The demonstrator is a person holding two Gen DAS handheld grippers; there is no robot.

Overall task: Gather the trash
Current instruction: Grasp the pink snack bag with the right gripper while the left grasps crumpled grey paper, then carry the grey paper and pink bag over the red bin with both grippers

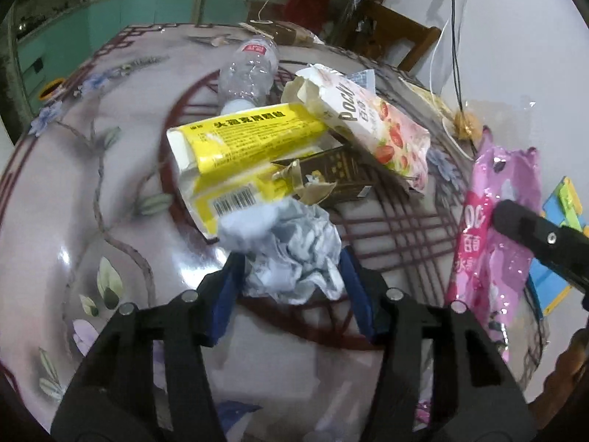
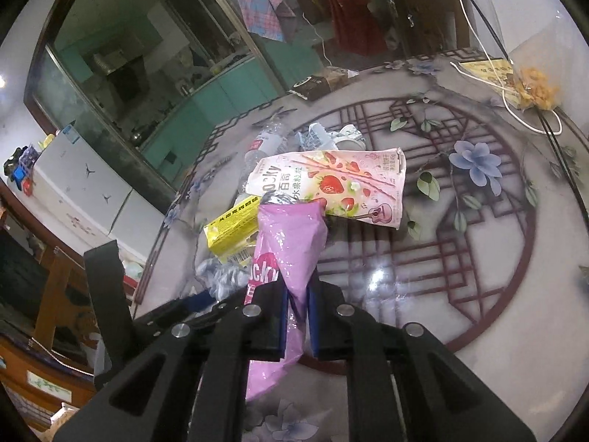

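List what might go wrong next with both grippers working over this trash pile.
1. The left hand-held gripper brackets the crumpled tissue, which touches the yellow box; lifting may drag the box along.
2. The right hand-held gripper pinches the pink wrapper by a thin, slick fold, so it could slip out.
3. The grippers are close together; a careless swing might knock the Pocky box.

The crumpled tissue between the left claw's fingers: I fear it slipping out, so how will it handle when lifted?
The crumpled tissue looks soft and light, so it should squash and grip easily. Loose folds may sag below the left claw. It probably won't roll.
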